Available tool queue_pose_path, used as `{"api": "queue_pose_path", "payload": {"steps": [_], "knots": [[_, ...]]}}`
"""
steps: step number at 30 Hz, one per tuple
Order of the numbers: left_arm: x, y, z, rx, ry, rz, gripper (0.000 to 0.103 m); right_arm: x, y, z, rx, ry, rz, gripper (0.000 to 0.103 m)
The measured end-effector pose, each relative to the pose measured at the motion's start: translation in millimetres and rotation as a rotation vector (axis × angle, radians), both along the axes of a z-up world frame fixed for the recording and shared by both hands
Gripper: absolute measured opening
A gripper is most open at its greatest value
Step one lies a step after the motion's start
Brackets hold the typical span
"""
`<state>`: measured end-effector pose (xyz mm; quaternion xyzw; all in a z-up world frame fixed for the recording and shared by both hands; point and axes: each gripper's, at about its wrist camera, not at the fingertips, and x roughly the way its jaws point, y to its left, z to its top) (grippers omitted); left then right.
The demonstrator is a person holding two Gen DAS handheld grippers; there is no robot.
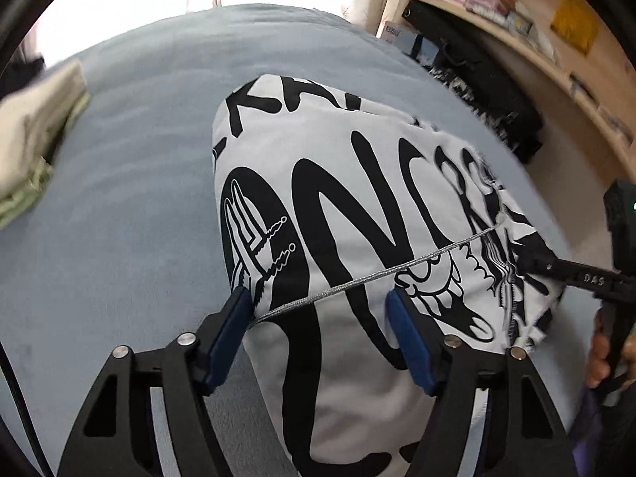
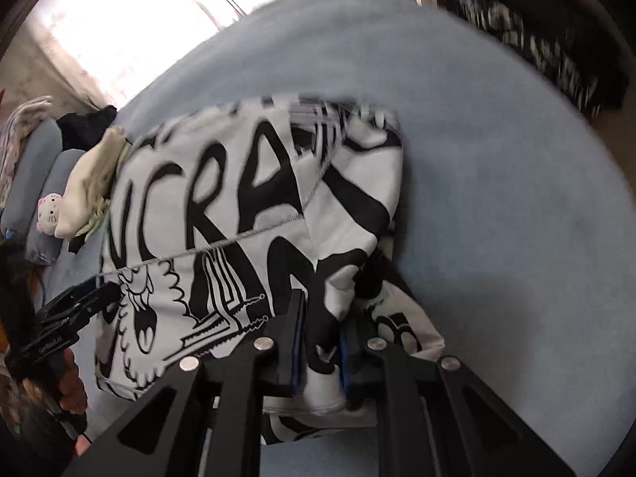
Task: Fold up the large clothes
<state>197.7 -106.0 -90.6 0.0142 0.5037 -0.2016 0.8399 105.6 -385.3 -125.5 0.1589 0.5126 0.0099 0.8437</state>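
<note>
A white garment (image 1: 357, 183) with bold black lettering lies partly folded on the blue-grey bed (image 1: 139, 139). My left gripper (image 1: 318, 302) is open over the garment's near left edge. Its blue pads (image 1: 234, 318) straddle the cloth and a grey stitched seam without pinching them. In the right wrist view my right gripper (image 2: 324, 318) is shut on a bunched fold of the garment (image 2: 238, 183) at its near right corner. That right gripper (image 1: 556, 266) also shows at the cloth's right edge in the left wrist view. The left gripper (image 2: 91, 298) appears at the cloth's left side in the right wrist view.
A stack of folded cream and green clothes (image 1: 35, 139) sits on the bed to the left, with a pink plush toy (image 2: 49, 218) and grey pillows (image 2: 39, 151) nearby. A wooden shelf (image 1: 516, 28) and a black bag (image 1: 477, 91) stand beyond the bed's right edge.
</note>
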Motion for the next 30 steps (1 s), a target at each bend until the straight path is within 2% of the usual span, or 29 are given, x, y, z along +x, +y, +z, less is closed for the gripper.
{"api": "queue_pose_path", "payload": {"steps": [1, 3, 4, 5, 7, 9, 11, 17, 18, 19, 20, 21, 22, 23, 24, 27, 30], "knots": [[-2.8, -2.3, 0.8, 0.02, -0.015, 0.002, 0.067, 0.4, -1.0, 1.2, 0.014, -0.007, 0.001, 0.017], [-2.4, 1.7, 7.2, -0.004, -0.009, 0.007, 0.067, 0.9, -5.1, 9.2, 0.066, -0.004, -0.005, 0.025], [2.0, 3.5, 9.2, -0.031, 0.017, 0.005, 0.069, 2.3, -8.5, 14.3, 0.092, 0.001, -0.005, 0.036], [6.9, 6.7, 9.9, -0.054, 0.047, -0.001, 0.073, 3.0, -14.0, 19.5, 0.121, -0.009, -0.005, 0.047], [19.5, 14.4, 13.5, -0.105, 0.093, -0.001, 0.076, 8.2, -26.4, 30.2, 0.147, -0.054, -0.025, 0.06], [38.0, 18.3, 16.2, -0.12, 0.095, 0.036, 0.087, 19.3, -40.9, 33.5, 0.164, -0.076, -0.061, 0.065], [59.2, 20.7, 16.4, -0.13, 0.101, 0.067, 0.089, 38.8, -61.6, 28.3, 0.198, -0.072, -0.101, 0.065], [122.4, 16.0, -3.0, -0.184, 0.204, 0.12, 0.089, 99.2, -88.7, -12.4, 0.319, -0.01, -0.194, 0.064], [126.9, 15.7, -4.8, -0.176, 0.201, 0.127, 0.089, 104.8, -87.7, -16.5, 0.321, -0.01, -0.183, 0.058], [131.4, 14.6, -5.5, -0.165, 0.19, 0.135, 0.089, 110.9, -82.6, -16.3, 0.281, -0.008, -0.17, 0.038], [133.8, 13.1, -4.6, -0.161, 0.177, 0.137, 0.08, 115.4, -75.9, -13.2, 0.236, 0.003, -0.14, 0.027], [135.3, 12.1, -3.2, -0.139, 0.155, 0.144, 0.07, 115.2, -69.0, -6.2, 0.21, -0.017, -0.11, 0.022], [136.2, 11.7, -3.4, -0.113, 0.135, 0.15, 0.066, 113.1, -63.3, 1.1, 0.197, -0.05, -0.08, 0.013], [136.6, 13.0, -6.3, -0.101, 0.128, 0.154, 0.061, 108.6, -57.9, 9.2, 0.18, -0.098, -0.04, 0.012], [136.2, 14.3, -9.9, -0.102, 0.129, 0.155, 0.059, 107.6, -55.9, 9.1, 0.155, -0.108, -0.033, 0.012], [133.3, 14.2, -19.2, -0.087, 0.107, 0.139, 0.059, 117.2, -54.0, -15.1, 0.113, -0.022, -0.046, 0.018], [125.4, 9.9, -7.9, -0.064, 0.057, 0.129, 0.059, 114.3, -44.8, -0.4, 0.037, -0.034, -0.054, 0.025]]}}
